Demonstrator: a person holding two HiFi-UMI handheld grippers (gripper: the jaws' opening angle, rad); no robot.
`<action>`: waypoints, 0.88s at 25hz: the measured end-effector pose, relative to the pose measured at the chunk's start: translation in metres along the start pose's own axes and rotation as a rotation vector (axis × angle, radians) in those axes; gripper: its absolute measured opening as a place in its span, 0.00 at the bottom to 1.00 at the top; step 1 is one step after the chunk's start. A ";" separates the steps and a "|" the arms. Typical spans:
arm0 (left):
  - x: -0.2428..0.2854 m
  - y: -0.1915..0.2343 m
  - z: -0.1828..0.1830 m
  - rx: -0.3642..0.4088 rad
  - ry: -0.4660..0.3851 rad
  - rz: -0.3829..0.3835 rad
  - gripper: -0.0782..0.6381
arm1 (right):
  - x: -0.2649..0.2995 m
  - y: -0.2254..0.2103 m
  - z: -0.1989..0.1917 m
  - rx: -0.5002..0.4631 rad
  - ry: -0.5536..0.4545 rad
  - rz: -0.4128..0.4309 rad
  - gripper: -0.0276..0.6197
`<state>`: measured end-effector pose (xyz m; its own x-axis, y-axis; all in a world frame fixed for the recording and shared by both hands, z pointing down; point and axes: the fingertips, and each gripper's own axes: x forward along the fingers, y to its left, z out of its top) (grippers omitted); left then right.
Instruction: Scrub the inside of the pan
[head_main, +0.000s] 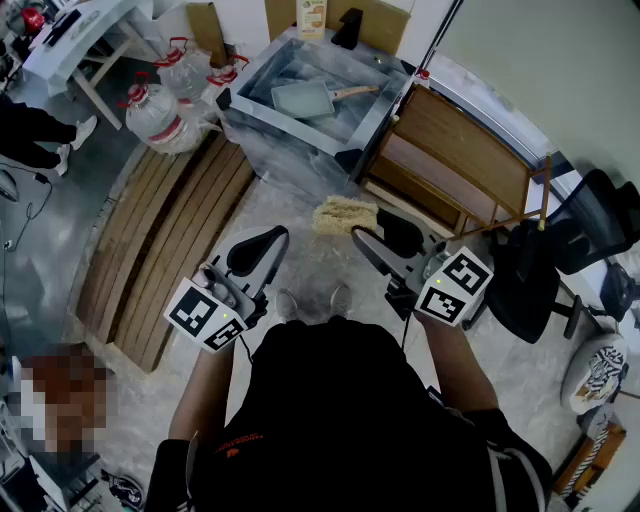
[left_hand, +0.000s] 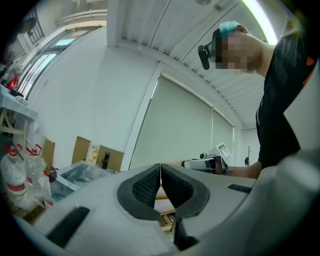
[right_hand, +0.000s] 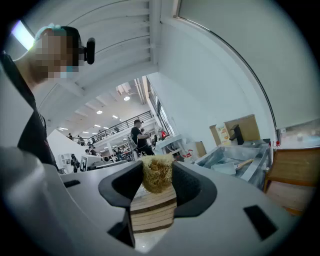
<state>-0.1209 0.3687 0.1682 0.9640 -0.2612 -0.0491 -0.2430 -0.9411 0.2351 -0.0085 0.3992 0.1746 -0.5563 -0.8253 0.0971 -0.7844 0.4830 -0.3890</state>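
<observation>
Looking down in the head view, the pan lies in the steel sink, well apart from both grippers. The right gripper should carry its straw scrubber forward, clear of the water jugs and wooden rack. In the left gripper view, the left gripper is pressed together on nothing. In the right gripper view, the jaws clench the scrubber, with the pan ahead.

The scrubber is rough straw-like fibre, the pan matt grey, the sink dull metal.

Pan interior too small to tell.
</observation>
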 end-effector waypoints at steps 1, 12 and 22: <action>0.000 0.000 -0.001 0.000 0.001 0.000 0.13 | 0.001 0.000 0.000 0.000 -0.001 0.002 0.33; 0.005 -0.004 -0.003 0.002 0.006 0.002 0.14 | -0.003 -0.010 0.006 0.041 -0.044 0.003 0.34; 0.020 -0.012 -0.001 0.012 -0.016 0.051 0.13 | -0.018 -0.033 0.018 0.034 -0.051 0.021 0.34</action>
<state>-0.0987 0.3754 0.1657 0.9485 -0.3123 -0.0525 -0.2933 -0.9289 0.2261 0.0321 0.3927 0.1693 -0.5571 -0.8294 0.0420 -0.7624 0.4908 -0.4217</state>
